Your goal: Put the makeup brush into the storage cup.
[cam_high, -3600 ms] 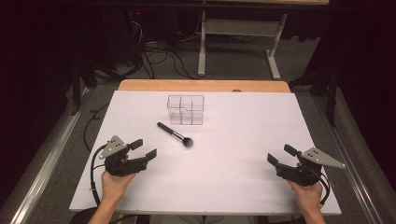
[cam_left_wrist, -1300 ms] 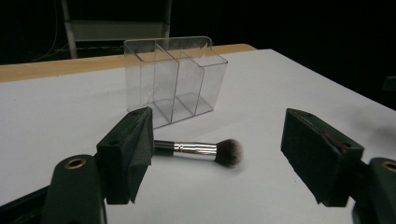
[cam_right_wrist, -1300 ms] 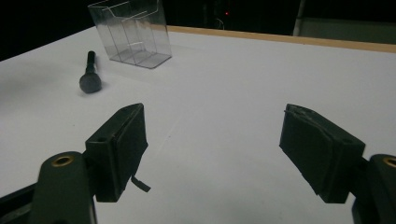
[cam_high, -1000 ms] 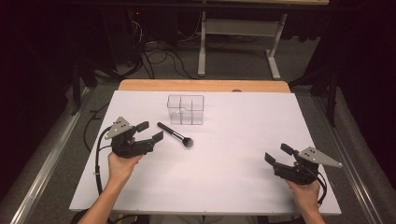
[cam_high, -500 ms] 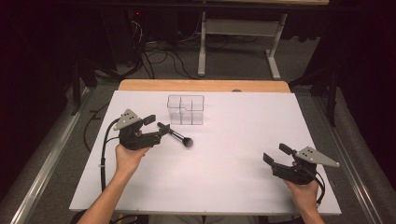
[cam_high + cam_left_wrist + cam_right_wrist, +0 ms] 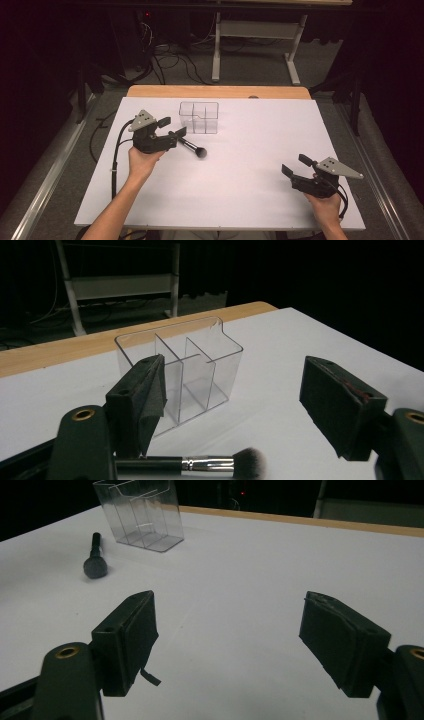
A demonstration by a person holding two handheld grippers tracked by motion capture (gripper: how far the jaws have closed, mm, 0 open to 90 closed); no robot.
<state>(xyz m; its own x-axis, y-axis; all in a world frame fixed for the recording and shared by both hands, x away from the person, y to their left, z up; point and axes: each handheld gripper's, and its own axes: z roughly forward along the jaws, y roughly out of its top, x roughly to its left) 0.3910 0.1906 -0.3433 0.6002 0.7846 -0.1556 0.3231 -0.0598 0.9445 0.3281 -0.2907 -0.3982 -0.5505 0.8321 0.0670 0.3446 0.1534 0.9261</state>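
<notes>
A black makeup brush (image 6: pixel 194 148) lies on the white table top (image 6: pixel 250 150), its bristle head pointing to the near right. My left gripper (image 6: pixel 172 127) is open and hovers over the brush's handle end. In the left gripper view the brush (image 6: pixel 210 464) lies crosswise low between the open jaws of the left gripper (image 6: pixel 235 382), its handle running behind the left jaw. A clear plastic organizer (image 6: pixel 199 117) with several compartments stands empty just beyond. My right gripper (image 6: pixel 296 165) rests open at the near right, holding nothing.
The right gripper view has the brush (image 6: pixel 95 556) and the organizer (image 6: pixel 142 515) far off at upper left, past its open gripper (image 6: pixel 227 627). A wooden strip (image 6: pixel 215 92) edges the table's far side. A table frame (image 6: pixel 250 45) and cables lie on the floor beyond.
My left gripper has moved forward and to the right, from the near left of the table to the brush's handle. The right gripper has shifted only slightly.
</notes>
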